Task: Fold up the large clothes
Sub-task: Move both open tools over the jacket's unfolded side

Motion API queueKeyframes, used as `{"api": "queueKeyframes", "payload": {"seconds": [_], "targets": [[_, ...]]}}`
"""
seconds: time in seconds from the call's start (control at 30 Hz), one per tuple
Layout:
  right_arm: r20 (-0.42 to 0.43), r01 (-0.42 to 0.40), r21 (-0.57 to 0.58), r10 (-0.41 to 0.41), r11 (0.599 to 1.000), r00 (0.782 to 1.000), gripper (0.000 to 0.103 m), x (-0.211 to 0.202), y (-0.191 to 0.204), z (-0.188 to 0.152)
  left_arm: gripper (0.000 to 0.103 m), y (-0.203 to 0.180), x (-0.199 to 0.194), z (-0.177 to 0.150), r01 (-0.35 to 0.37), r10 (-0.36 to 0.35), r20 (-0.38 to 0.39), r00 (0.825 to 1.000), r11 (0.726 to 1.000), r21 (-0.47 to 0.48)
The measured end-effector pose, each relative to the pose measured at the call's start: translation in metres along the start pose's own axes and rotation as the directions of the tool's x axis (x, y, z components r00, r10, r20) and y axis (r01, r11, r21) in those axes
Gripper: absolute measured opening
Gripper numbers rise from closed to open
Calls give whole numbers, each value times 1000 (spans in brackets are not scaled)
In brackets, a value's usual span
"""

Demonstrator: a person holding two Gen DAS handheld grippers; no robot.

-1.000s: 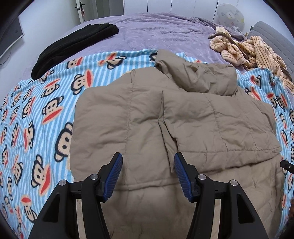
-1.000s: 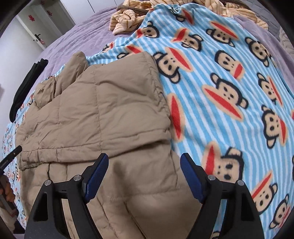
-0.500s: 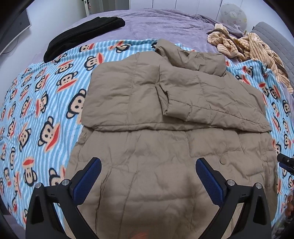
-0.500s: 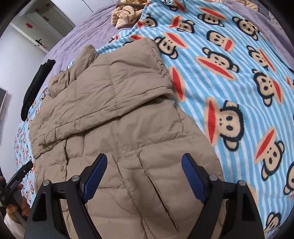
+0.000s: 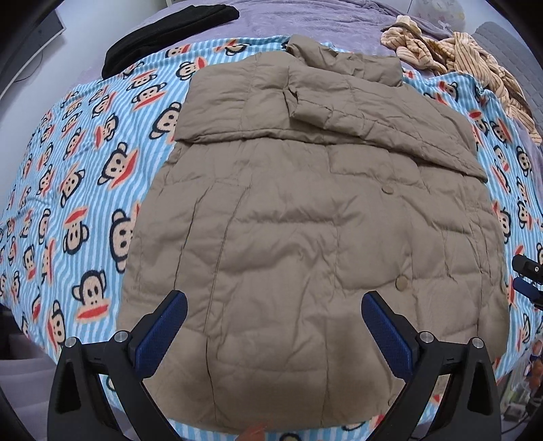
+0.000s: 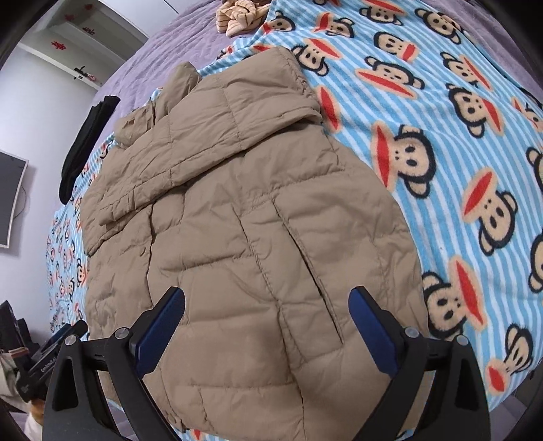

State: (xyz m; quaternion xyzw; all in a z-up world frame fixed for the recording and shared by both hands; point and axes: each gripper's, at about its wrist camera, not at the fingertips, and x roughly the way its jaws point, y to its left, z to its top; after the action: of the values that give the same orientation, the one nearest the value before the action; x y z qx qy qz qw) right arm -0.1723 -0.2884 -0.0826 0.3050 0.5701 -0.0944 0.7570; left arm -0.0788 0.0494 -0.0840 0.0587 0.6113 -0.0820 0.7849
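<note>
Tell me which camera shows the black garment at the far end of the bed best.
The left wrist view: the black garment lies there as a long folded bundle on the purple bedspread, beyond the monkey blanket. The right wrist view shows it only as a thin dark strip near the left edge.

A monkey-print striped blanket (image 5: 85, 176) covers the purple bedspread (image 5: 325, 20), with black clothing (image 5: 163, 30) and a tan striped garment (image 5: 475, 61) beyond.

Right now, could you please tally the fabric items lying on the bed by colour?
Tan: 1, the padded jacket
Black: 1, the dark garment
Orange-striped: 1, the crumpled heap
Blue monkey-print: 1, the blanket
Purple: 1, the bedcover
Total: 5
</note>
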Motion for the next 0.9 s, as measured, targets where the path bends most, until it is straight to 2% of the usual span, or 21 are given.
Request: {"api": "queueKeyframes", "payload": {"seconds": [0.23, 0.4, 0.5, 0.73, 0.9], "targets": [[-96, -14, 31, 17, 999, 995, 98, -1, -3, -33, 103, 9, -14, -24, 4, -4, -14, 1000, 1000, -5], [-102, -27, 88, 36, 996, 994, 98, -3, -2, -59, 103, 23, -17, -41, -18, 18, -17, 1000, 1000, 9], [-125, -40, 109, 54, 993, 991, 98, 0, -1, -75, 103, 35, -19, -55, 15, -15, -23, 1000, 1000, 1], [-121, -43, 144, 60, 989, 991, 98, -5, 6, -113, 103, 57, -26, -86, 34, -35, -11, 999, 999, -27], [-115, -77, 199, 102, 977, 988, 98, -9, 5, -138, 103, 68, -27, -99, 48, -49, -16, 999, 998, -39]]}}
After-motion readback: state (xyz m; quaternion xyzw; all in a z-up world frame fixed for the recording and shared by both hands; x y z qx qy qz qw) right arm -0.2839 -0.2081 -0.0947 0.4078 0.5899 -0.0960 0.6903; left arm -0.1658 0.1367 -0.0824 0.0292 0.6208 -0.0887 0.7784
